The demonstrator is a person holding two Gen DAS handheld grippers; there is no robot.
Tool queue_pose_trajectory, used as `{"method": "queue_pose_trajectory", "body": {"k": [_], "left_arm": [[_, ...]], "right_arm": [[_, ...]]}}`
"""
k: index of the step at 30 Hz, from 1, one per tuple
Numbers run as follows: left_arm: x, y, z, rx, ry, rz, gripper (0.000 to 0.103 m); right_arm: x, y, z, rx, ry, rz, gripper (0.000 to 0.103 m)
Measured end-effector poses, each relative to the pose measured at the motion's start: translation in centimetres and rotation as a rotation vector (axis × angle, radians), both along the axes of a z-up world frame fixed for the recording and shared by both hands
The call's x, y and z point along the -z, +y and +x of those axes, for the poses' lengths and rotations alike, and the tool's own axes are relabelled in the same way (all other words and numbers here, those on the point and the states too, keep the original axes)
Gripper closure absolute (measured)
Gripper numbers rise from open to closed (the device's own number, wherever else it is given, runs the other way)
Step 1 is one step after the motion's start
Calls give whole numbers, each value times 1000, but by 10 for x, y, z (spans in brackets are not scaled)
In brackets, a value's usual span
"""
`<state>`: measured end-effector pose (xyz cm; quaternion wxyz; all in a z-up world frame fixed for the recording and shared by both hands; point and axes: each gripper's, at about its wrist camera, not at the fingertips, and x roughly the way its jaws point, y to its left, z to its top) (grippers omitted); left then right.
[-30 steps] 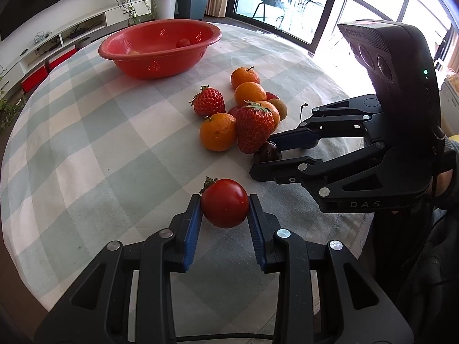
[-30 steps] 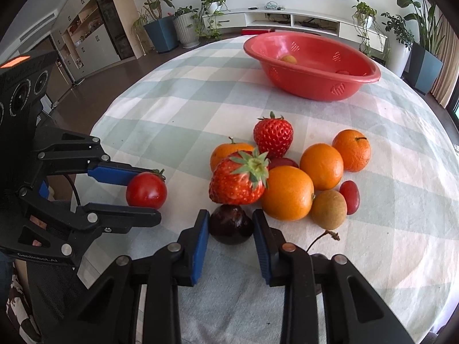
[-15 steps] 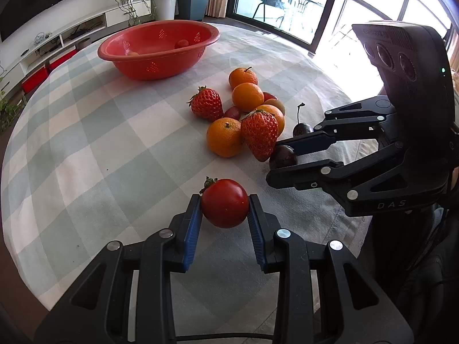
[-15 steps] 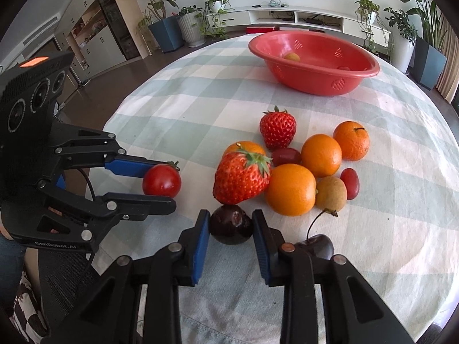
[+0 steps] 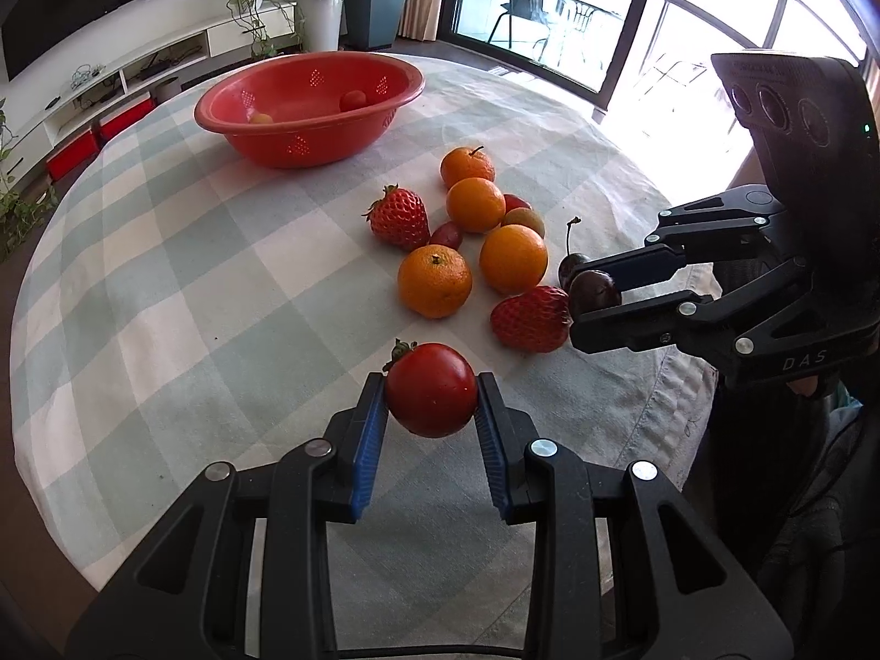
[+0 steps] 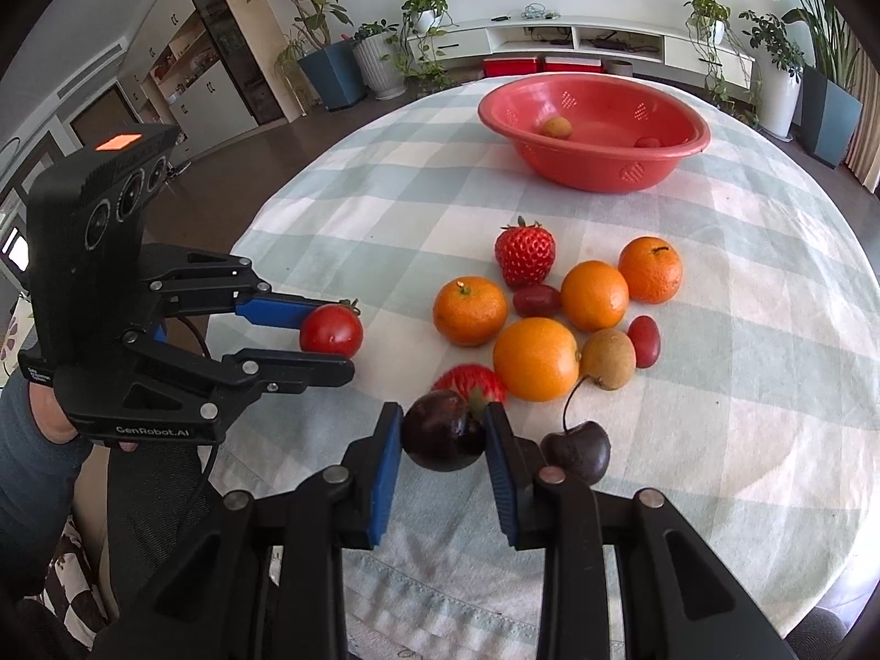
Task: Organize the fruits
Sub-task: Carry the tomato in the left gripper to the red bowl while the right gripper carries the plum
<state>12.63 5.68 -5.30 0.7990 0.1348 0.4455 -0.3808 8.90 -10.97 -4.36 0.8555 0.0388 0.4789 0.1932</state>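
Left fingers (image 5: 369, 423) clamp tomato (image 5: 430, 389), stem up-left; right fingers (image 6: 385, 454) clamp cherry (image 6: 443, 430).

Reading "DAS" in pale letters along the lower black frame of the right gripper (image 5: 597, 297), at the right of the left wrist view. Reading "GenRobot.AI" in white along the lower frame of the left gripper (image 6: 330, 342), at the left of the right wrist view; small white label beside it staying too tiny to make out.
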Motion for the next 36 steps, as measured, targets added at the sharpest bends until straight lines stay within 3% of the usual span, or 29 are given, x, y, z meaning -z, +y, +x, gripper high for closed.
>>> {"method": "queue_pose_trajectory", "body": {"k": [9,14,19,28,31,36], "left_arm": [[-32,-13,25,-4,-58,-34,73],[-53,-25,60,-24,-89,-53,73],[-69,-42,109,-61,-99,-58,73],[-66,-79,185,-126,-124,61,73],[-56,-93,200,-116,-124,108,73],[-36,-108,218,-116,-104,147,73]], "right_arm": [[-39,-30,19,25,-74,13,70],[-70,-51,54,43,-161,-29,70],[-85,-60,109,30,-179,-43,70],[-66,-69,210,34,-79,-20,70],[-50,-75,238,52,-20,11,70],[-28,-73,264,52,31,-23,70]]}}
